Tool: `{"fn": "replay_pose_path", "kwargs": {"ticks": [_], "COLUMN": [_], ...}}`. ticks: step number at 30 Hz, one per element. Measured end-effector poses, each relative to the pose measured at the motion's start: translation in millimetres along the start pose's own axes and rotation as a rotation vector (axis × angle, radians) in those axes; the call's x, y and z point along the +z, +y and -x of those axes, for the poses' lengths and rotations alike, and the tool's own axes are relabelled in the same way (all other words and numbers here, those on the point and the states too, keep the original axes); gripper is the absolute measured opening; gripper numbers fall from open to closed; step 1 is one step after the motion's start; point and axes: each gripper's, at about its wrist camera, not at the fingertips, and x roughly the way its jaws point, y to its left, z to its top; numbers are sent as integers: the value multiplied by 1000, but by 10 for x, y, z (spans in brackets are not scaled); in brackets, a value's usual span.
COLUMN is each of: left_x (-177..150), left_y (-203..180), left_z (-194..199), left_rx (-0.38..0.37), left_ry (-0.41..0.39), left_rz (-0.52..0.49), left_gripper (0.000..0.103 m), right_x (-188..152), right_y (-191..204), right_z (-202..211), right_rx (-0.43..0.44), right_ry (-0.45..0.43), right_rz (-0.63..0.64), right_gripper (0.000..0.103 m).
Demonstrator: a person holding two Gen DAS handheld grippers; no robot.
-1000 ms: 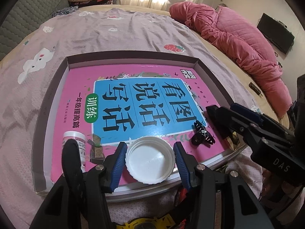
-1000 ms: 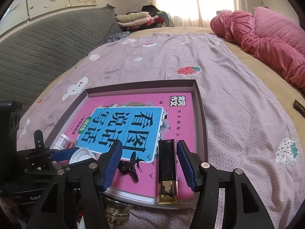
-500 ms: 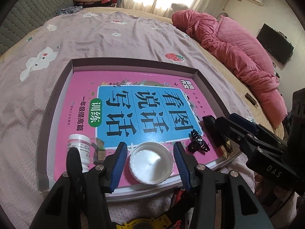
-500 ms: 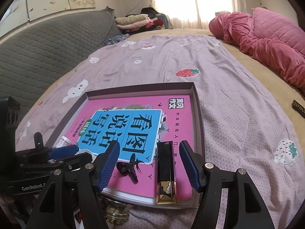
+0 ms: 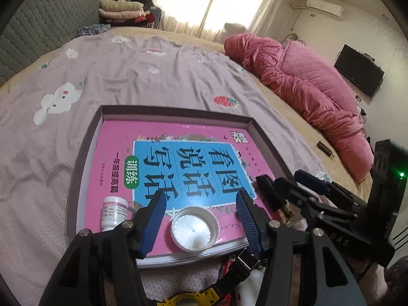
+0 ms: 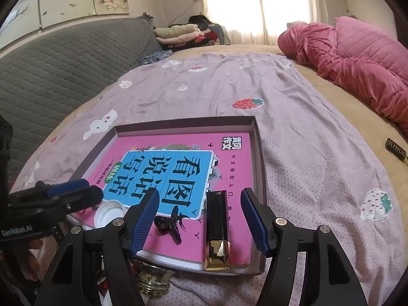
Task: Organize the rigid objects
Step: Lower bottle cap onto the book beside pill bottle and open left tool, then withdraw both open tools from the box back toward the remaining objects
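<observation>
A shallow brown box (image 5: pixel 89 137) on the bed holds a pink and blue book (image 5: pixel 178 158). On the book lie a white lid (image 5: pixel 195 232), a small white pill bottle (image 5: pixel 113 213), a black hair claw (image 6: pixel 169 225) and a black and gold bar (image 6: pixel 216 229). My left gripper (image 5: pixel 200 221) is open, its blue pads either side of the lid, clear of it. My right gripper (image 6: pixel 200 220) is open above the hair claw and bar, holding nothing. The box also shows in the right wrist view (image 6: pixel 260 158).
A pink quilted duvet (image 5: pixel 306 89) lies at the right of the bed. A small dark box (image 6: pixel 397 150) sits on the tan sheet. Folded clothes (image 6: pixel 183 34) are stacked at the back. A brass object (image 6: pixel 153 278) and a yellow watch (image 5: pixel 188 299) lie near the box's front edge.
Both grippers have pulled back and up from the box. The left jaws, close around the white lid a second ago, now stand wider apart. The lid stays on the book.
</observation>
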Motion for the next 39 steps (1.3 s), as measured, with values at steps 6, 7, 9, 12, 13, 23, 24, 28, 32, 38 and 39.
{"fn": "replay_pose_path", "kwargs": {"ticks": [6,7,9,12,13,23,24,28,32,38,39], "left_x": [4,-7,-18,-22,-22,-67,-77,-116,-158,-239,-252], "left_y": [-32,-32,-29,-23,-26,-82,-77,-42,-25,-35,-41], "left_z": [138,164,219,294,327,543,571,670,741,835,848], "left_rx": [-4,0,6,10,10,38,41,53,66,84,85], "left_ry": [-40,-43,-57,-79,-89,-139,-144,-159,-161,-157,-158], "left_rz": [-7,-7,-3,3,3,-22,-21,-14,-15,-23,-26], "left_gripper": [57,57,57,57,57,58,58,59,60,60,60], "right_x": [-12,-14,-24,-45,-49,-67,-70,-87,-98,-137,-141], "right_y": [13,15,22,31,37,68,74,113,164,202,204], "right_z": [67,86,109,138,151,300,316,385,448,551,567], "right_rx": [3,4,8,16,18,24,25,32,34,34,33], "right_ry": [-13,-18,-21,-21,-23,-51,-53,-57,-62,-74,-76], "right_rz": [3,3,1,-4,-2,-2,-2,7,23,35,36], "right_gripper": [68,68,68,69,69,73,73,73,73,73,73]}}
